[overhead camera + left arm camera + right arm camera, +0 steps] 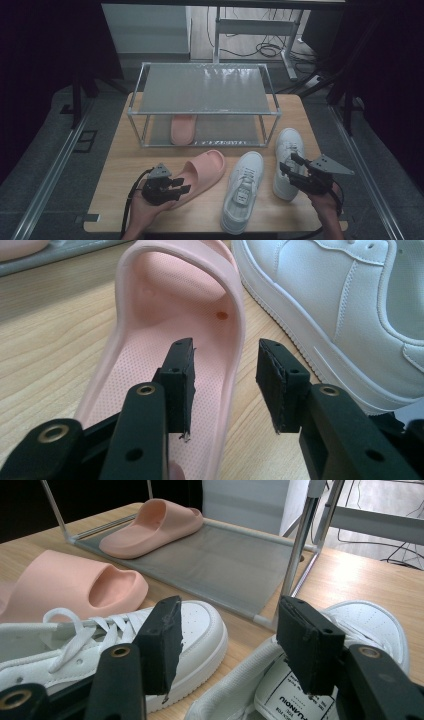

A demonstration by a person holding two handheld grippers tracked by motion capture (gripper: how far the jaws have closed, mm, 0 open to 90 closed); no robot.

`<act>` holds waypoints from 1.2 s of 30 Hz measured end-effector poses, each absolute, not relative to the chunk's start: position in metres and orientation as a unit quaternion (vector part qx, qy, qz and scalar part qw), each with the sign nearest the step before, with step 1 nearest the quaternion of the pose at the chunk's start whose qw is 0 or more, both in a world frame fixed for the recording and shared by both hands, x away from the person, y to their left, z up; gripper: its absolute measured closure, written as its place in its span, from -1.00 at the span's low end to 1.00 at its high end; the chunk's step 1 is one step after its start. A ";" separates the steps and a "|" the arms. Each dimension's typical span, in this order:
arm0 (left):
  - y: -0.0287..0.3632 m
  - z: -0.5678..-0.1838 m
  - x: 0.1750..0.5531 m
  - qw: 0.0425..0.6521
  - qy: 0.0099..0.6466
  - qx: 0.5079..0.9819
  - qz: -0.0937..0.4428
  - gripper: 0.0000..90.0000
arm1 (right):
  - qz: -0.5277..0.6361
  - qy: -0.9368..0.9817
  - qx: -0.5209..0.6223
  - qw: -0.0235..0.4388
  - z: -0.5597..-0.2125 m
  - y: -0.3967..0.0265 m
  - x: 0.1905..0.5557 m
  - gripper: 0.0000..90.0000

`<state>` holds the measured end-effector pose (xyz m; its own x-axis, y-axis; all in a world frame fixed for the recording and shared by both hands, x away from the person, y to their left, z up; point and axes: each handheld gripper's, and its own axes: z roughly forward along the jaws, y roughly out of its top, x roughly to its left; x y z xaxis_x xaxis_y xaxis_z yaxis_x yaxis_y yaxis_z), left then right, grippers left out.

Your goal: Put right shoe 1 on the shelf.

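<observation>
I have the left gripper [225,382] gaping astride the side wall of the pink slide [202,175], in front of the rack [205,114]; closing comes next, probably. The right gripper [227,640], also agape, hovers over the sneaker [288,162].

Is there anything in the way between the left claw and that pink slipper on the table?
Nothing visible. The left gripper is open, its jaws straddling the slipper's side wall at the heel end, one jaw inside over the footbed, the other outside. The white sneaker lies beside it, not between.
</observation>
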<state>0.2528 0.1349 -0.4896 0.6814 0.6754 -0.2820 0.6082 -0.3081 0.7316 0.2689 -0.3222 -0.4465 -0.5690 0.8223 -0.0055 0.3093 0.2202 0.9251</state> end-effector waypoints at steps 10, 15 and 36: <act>0.124 -0.494 0.252 0.427 0.388 0.816 0.028 0.31 | 0.492 0.735 0.387 0.261 -0.447 -0.324 0.268 -0.02; 0.117 -0.497 0.252 0.423 0.384 0.820 0.021 0.31 | 0.492 0.737 0.384 0.261 -0.447 -0.323 0.268 -0.02; 0.082 -0.509 0.273 0.390 0.378 0.837 0.066 0.67 | 0.491 0.737 0.386 0.261 -0.448 -0.324 0.269 -0.02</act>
